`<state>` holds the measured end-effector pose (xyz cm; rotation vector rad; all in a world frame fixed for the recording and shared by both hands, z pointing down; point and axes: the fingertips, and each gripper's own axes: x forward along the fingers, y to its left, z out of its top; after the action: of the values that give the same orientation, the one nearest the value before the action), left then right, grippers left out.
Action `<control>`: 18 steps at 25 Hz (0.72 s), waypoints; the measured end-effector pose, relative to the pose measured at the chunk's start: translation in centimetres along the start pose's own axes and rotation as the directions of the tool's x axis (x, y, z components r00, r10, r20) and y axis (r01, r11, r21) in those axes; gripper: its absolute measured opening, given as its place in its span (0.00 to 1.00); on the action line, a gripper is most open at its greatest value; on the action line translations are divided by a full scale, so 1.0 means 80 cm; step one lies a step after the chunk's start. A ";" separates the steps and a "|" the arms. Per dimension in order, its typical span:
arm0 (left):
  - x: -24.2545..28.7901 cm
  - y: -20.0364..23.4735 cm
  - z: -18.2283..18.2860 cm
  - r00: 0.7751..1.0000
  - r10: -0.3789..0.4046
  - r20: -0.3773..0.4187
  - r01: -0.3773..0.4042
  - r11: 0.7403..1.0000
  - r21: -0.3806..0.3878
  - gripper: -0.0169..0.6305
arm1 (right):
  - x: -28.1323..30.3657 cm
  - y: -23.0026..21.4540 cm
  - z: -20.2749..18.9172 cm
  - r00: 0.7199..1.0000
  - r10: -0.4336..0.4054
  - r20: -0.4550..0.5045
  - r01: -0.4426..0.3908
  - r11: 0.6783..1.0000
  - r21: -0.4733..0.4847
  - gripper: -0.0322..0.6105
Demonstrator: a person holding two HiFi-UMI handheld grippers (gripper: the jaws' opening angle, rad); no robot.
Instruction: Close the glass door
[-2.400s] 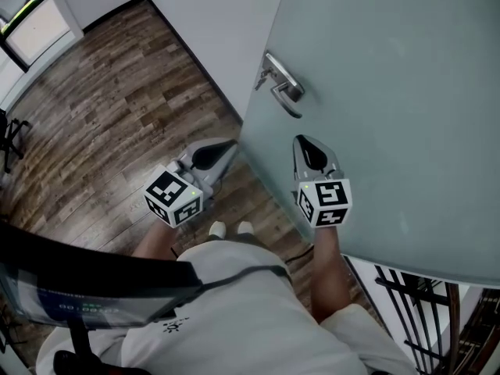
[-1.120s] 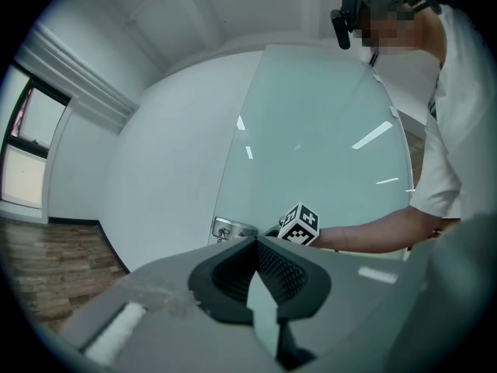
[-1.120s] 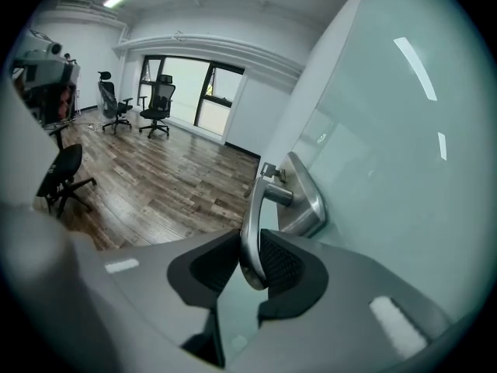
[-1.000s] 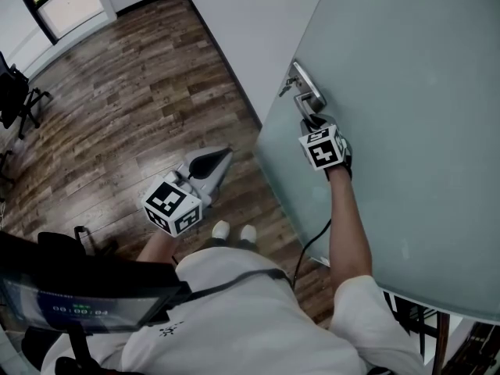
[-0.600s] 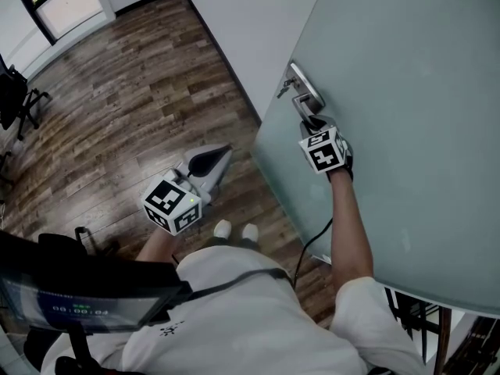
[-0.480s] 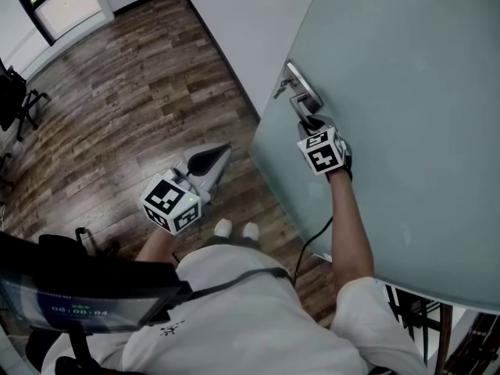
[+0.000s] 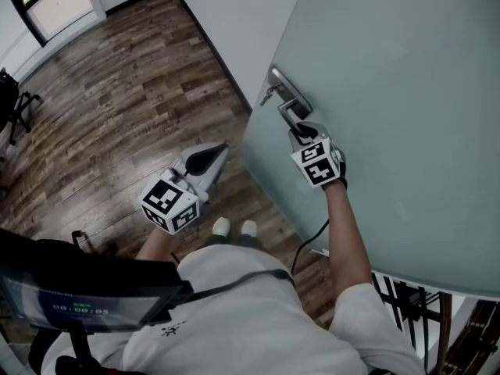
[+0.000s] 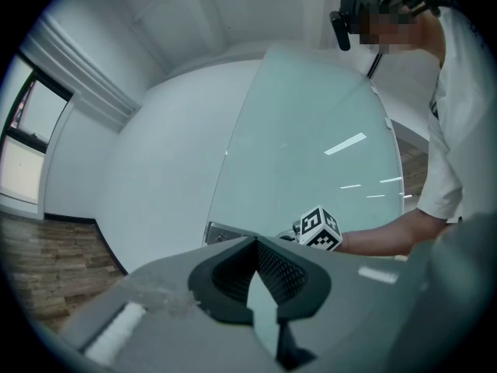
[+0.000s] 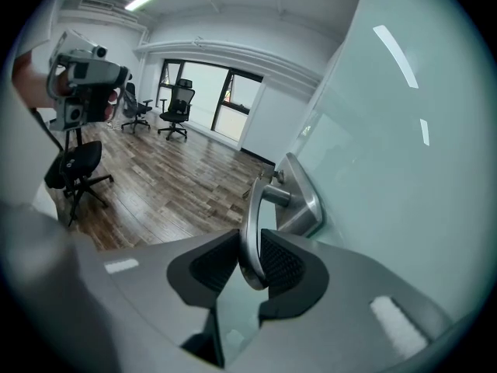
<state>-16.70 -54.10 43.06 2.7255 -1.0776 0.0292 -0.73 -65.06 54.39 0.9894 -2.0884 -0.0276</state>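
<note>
- At 9 o'clock in the head view, a black office chair (image 7: 11,109) stands at the edge of the wood floor (image 7: 117,84).
- Your left hand-held gripper (image 7: 221,148) hangs over that floor, at 7 o'clock from the door handle (image 7: 283,108) and apart from the door. It points toward 1 o'clock. Its jaws are together, the pads meet at the tips, and nothing sits between them.
- Your pale shoes (image 7: 232,227) show on the floor at 6 o'clock from that gripper's tip.
- A white wall (image 7: 226,14) runs along the floor toward 12 o'clock. The door's free edge stands in front of it.
- The door handle is a metal lever on a metal plate, set close to the door's free edge. The lever drops from the plate toward 5 o'clock in the head view.
- Your right hand-held gripper (image 7: 299,133) meets the handle from 5 o'clock, with its marker cube just behind. Its jaws are clamped on the lever, one dark pad against each side, and the lever's rounded end lies between them. They have just eased a little wider, but the lever is in their hold.
- The glass door (image 7: 406,92) is frosted pale green and fills the head view from 12 to 4 o'clock. It stands swung open, at an angle to the white wall, with your right arm stretched along its face.
- In the right gripper view, at 10 o'clock past the handle, two more office chairs (image 9: 177,103) stand on the wood floor beside a dark-framed window (image 9: 225,99).
</note>
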 end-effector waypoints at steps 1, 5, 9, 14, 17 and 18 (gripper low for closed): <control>-0.005 0.002 0.003 1.000 -0.002 -0.001 0.002 1.000 -0.001 0.03 | -0.004 0.005 0.007 1.000 0.008 -0.001 -0.008 1.000 0.005 0.19; -0.051 0.013 0.018 1.000 -0.004 0.003 0.004 1.000 -0.013 0.03 | -0.030 0.050 0.049 1.000 0.022 0.000 -0.022 1.000 0.001 0.19; -0.074 0.002 0.018 0.999 0.010 0.030 -0.009 1.000 -0.018 0.03 | -0.044 0.089 0.057 0.999 0.041 0.031 -0.041 0.999 -0.015 0.19; -0.080 -0.026 0.025 0.998 0.053 0.041 -0.052 0.999 -0.015 0.03 | -0.065 0.118 0.070 0.996 0.053 0.065 -0.051 0.998 -0.032 0.19; -0.072 -0.047 0.026 0.993 0.109 0.034 -0.109 0.994 -0.012 0.03 | -0.070 0.123 0.070 0.994 0.078 0.078 -0.076 0.996 -0.036 0.19; -0.067 -0.053 0.026 0.991 0.130 0.032 -0.129 0.992 -0.012 0.03 | -0.069 0.121 0.069 0.993 0.083 0.079 -0.080 0.996 -0.040 0.19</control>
<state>-17.84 -47.90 39.76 2.6516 -1.2588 -0.0002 -8.59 -56.40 50.29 0.8935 -2.1925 -0.0644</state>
